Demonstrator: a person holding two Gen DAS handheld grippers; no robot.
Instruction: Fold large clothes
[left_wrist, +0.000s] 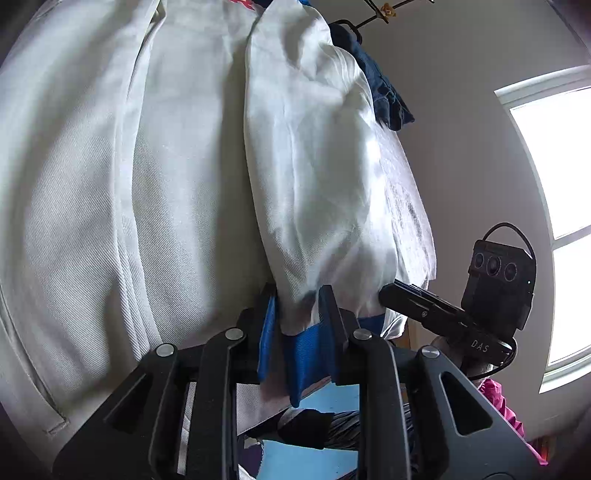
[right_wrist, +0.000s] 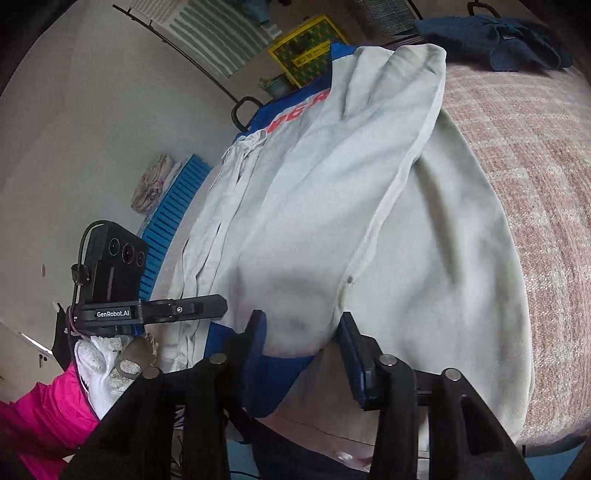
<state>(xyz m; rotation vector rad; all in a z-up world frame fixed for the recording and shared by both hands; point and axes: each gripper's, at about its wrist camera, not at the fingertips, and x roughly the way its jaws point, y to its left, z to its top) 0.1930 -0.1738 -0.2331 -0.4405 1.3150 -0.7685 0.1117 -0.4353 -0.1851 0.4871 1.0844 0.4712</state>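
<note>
A large white garment (right_wrist: 369, 221) with blue trim and red lettering lies spread on a pink woven bedspread (right_wrist: 524, 166). In the left wrist view its sleeve (left_wrist: 314, 166) rises away from me and ends in a blue cuff (left_wrist: 303, 350). My left gripper (left_wrist: 300, 317) is shut on that cuff end, with the cloth pinched between the blue pads. My right gripper (right_wrist: 302, 339) is shut on a bunched fold of the same sleeve end, just above the blue band. Each gripper shows in the other's view: the right gripper (left_wrist: 391, 291) touches the sleeve's right edge, and the left gripper (right_wrist: 218, 306) its left edge.
A dark blue garment (right_wrist: 491, 48) lies at the far end of the bed. A blue slatted crate (right_wrist: 173, 221) and a yellow framed picture (right_wrist: 306, 51) stand by the wall on the left. A bright window (left_wrist: 554, 184) is at the right. A gloved hand (right_wrist: 103, 369) with a pink sleeve (right_wrist: 48, 417) holds the left gripper.
</note>
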